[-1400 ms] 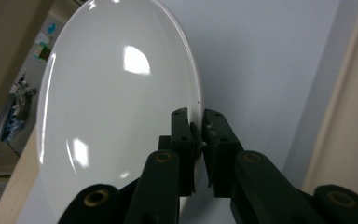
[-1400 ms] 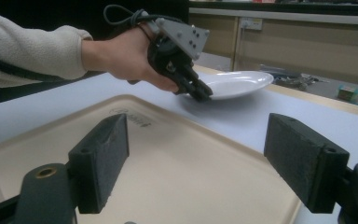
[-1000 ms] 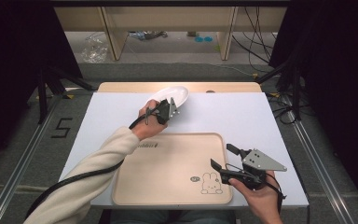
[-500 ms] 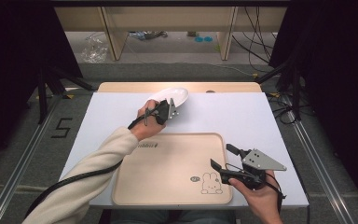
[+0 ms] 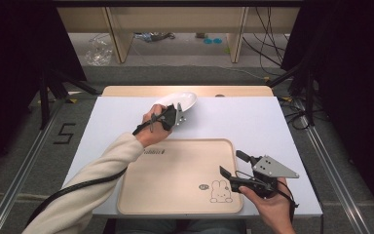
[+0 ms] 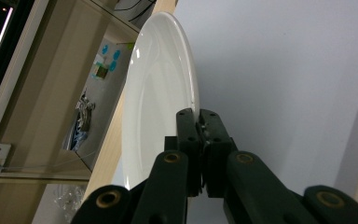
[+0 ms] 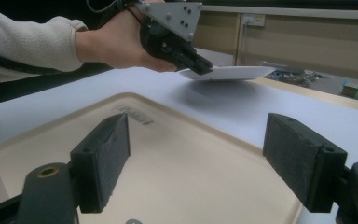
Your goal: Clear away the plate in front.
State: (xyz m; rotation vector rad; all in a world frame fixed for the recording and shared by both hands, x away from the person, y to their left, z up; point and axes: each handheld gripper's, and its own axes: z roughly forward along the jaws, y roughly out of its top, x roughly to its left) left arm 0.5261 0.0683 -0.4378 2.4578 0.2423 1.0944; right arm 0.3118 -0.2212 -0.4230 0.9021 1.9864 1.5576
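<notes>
Left gripper (image 5: 179,117) sits at 12 o'clock on the white table top (image 5: 253,122), jaws pinched tight on the near rim of the white plate (image 5: 177,100). The high view gives layout: plate at the far edge of the white top, partly over the wooden strip (image 5: 126,91) behind it, and the beige tray (image 5: 175,178) at 6 o'clock, nearest the person. It cannot tell whether the plate is lifted. The right gripper view settles that: the plate (image 7: 228,73) hangs clear of the table with a shadow under it, roughly level, held at its rim by the left gripper (image 7: 200,67) in the person's hand (image 7: 116,44). The left gripper view adds the grip detail: both pads (image 6: 189,140) closed on the plate's edge (image 6: 158,93), rim sandwiched between them, no gap visible; the glossy upper face of the plate is clean. That view also shows shelving and clutter beyond the table. Right gripper (image 5: 233,165) is at 4 o'clock in the high view, just off the tray's right edge, jaws wide apart with nothing between them. Its own view confirms: pads (image 7: 105,158) spread wide over the tray (image 7: 177,163), holding nothing. The rabbit print (image 5: 220,191) on the tray's near right corner shows from above.
</notes>
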